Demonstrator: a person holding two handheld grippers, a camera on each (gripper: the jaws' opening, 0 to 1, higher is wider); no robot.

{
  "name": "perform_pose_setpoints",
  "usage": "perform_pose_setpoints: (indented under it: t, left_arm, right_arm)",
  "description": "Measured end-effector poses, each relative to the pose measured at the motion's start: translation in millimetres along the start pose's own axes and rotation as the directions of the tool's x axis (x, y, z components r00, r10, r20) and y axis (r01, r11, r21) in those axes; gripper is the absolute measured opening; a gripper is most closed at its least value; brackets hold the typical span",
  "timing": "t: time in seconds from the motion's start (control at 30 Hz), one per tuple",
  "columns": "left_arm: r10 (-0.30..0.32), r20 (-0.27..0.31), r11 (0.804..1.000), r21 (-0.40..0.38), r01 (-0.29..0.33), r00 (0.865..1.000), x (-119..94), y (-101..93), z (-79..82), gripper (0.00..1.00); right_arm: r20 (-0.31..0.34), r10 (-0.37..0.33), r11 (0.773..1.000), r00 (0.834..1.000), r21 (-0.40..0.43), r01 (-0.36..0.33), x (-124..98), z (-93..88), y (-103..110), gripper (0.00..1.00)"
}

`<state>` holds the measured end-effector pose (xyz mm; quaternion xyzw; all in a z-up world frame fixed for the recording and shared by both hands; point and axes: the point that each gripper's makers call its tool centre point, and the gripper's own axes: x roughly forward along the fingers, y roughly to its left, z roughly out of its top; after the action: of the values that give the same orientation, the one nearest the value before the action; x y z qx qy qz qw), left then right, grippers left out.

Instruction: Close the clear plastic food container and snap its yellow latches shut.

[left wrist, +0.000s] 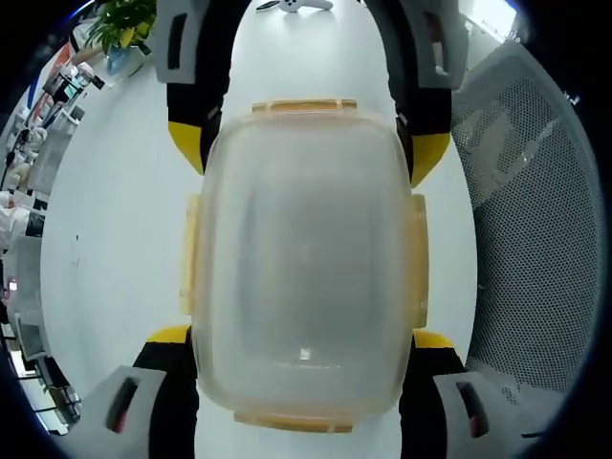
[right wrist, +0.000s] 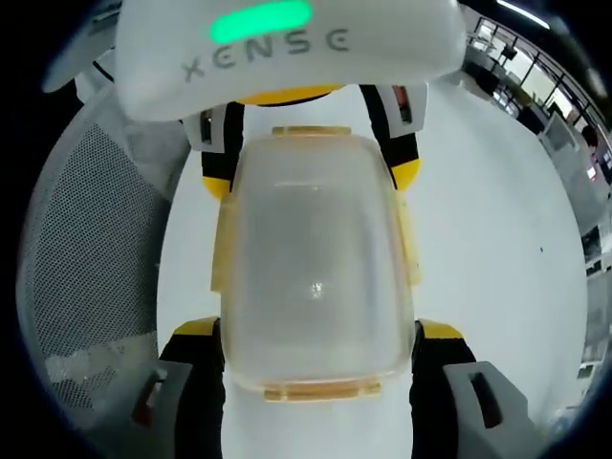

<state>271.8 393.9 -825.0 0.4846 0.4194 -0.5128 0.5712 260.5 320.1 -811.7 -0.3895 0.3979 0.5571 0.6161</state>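
The clear plastic food container [left wrist: 304,258] lies on the white table [left wrist: 115,220] with its lid on, seen from above. Pale yellow latches show on its edges, such as the far latch [left wrist: 304,105] and the side latch [left wrist: 188,253]; whether they are snapped is unclear. My left gripper [left wrist: 301,337] clamps the near end, yellow tips against both sides. Opposite, the right gripper [left wrist: 308,148] clamps the far end. In the right gripper view the container [right wrist: 316,277] sits between the right gripper [right wrist: 317,331] and the left gripper [right wrist: 311,177].
A grey mesh chair [left wrist: 526,210] stands close beside the table, also the mesh chair [right wrist: 86,239]. A green plant [left wrist: 124,24] and office desks [right wrist: 574,115] lie far off. Bare white tabletop [right wrist: 497,249] surrounds the container.
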Motion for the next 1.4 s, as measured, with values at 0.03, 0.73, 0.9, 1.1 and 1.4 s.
perform_pose_setpoints:
  t: [0.03,0.73,0.9,1.1,1.4]
  left_arm:
    - [0.0,0.001,1.0,0.0,0.0,1.0,0,0.1,-2.0,0.86]
    - [-0.005,0.034,1.0,-0.011,0.005,0.999,-7,1.0,-36.1,0.86]
    - [-0.01,0.029,1.0,-0.013,0.01,1.0,-6,1.0,-36.3,0.87]
    - [-0.011,0.02,1.0,-0.014,0.011,1.0,-6,2.1,-36.9,0.87]
    - [-0.01,0.024,1.0,-0.016,0.011,1.0,-6,13.8,-39.7,0.87]
  right_arm:
    - [0.001,0.0,1.0,1.0,0.0,0.0,1,1.7,0,0.78]
    - [-0.017,-0.012,1.0,1.0,-0.004,0.012,17,33.5,1,0.78]
    - [-0.014,-0.021,1.0,1.0,-0.005,0.021,16,33.7,2,0.79]
    - [-0.02,-0.017,1.0,1.0,-0.006,0.017,16,33.9,1,0.79]
    - [-0.015,-0.017,1.0,1.0,-0.006,0.017,18,37.5,-12,0.79]
